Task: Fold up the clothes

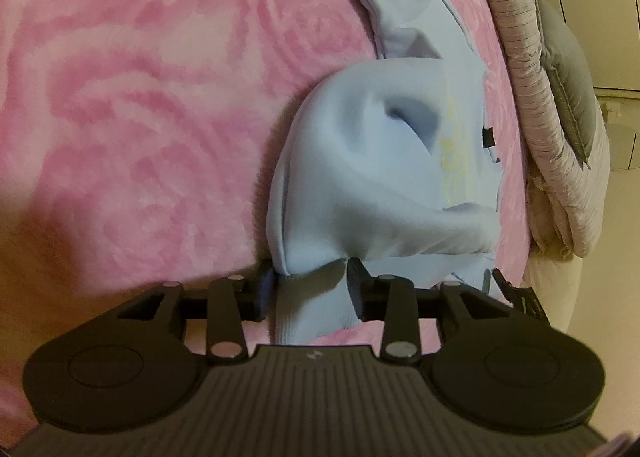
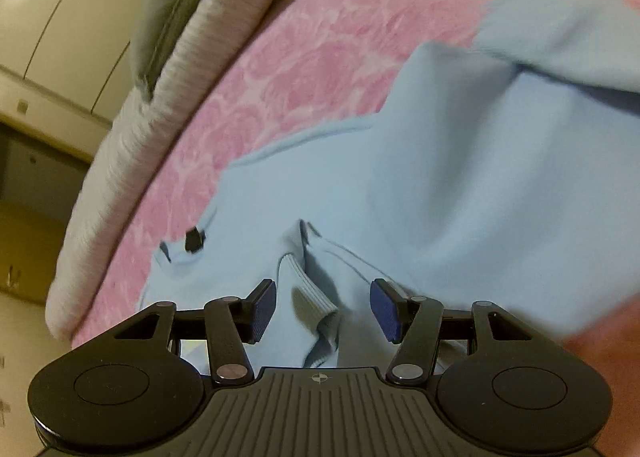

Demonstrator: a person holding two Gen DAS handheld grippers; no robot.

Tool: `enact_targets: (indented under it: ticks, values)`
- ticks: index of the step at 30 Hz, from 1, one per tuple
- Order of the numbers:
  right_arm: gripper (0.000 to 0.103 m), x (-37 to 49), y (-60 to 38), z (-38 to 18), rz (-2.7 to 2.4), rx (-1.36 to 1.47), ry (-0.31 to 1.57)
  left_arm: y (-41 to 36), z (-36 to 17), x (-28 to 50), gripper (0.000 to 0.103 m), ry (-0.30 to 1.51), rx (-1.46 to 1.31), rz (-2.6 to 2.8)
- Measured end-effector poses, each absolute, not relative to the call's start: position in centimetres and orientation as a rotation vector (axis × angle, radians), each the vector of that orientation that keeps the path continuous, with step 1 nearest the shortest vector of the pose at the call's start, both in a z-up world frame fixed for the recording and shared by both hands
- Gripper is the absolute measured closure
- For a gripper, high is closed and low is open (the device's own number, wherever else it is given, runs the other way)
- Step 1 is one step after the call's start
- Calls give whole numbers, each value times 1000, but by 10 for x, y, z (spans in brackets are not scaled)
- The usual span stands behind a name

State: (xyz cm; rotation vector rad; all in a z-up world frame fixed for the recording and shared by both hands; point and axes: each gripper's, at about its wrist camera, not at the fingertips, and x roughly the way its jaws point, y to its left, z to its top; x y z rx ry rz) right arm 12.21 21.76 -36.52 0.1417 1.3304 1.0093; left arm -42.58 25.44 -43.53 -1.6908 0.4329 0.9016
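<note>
- Left wrist view: I see a pink rose-patterned bedspread [image 1: 140,117] filling the left and centre of the frame, with a folded greyish-pink quilt [image 1: 536,105] and a grey pillow [image 1: 568,89] stacked along the right edge.
- A light blue sweatshirt [image 1: 384,185] lies bunched in the centre, its ribbed cuff at the top of the frame and faint yellow print on its right side.
- My left gripper [image 1: 312,285] sits at the bottom centre; its jaws stand part-way apart with a gathered fold of the sweatshirt between them, cloth touching the left pad, though I cannot tell if it is truly clamped.
- Right wrist view: the sweatshirt [image 2: 440,197] spreads across the centre and right, quilt [image 2: 160,117] at upper left.
- My right gripper [image 2: 323,309] is spread wide, a ribbed cuff [image 2: 312,305] lying loose between its blue pads [image 2: 264,309].
</note>
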Motion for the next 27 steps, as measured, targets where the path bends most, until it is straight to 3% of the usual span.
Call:
enact_targets:
  ticks: [1,2,3,7,13,15,20,25,27]
  values:
    - [59,120,223,-368,1031,109,1337,255,-434,-424,72,445,-1676,902]
    - [90,116,228,-368,1064,51,1338,256,-432,-422,82,458,-1661,902]
    - [94,112,231,-367,1091,-2,1332,257,-430,-420,91,482,-1636,902]
    - [96,104,207,-340,1125,-8,1304,262,-414,-432,95,485,-1645,841]
    - [97,89,107,-268,1160,91,1422,246,-341,-466,96,535,-1499,799]
    - [97,72,72,-256,1141,68,1497,233,-320,-479,101,579,-1452,815]
    - [97,38,21,-297,913,-119,1640,203,-334,-492,100,710,-1442,868]
    - [94,6,-27,-336,680,-302,1746,193,-374,-466,99,1008,-1337,950]
    - [79,4,-21,-334,656,-361,1707,195,-368,-457,96,1063,-1247,955]
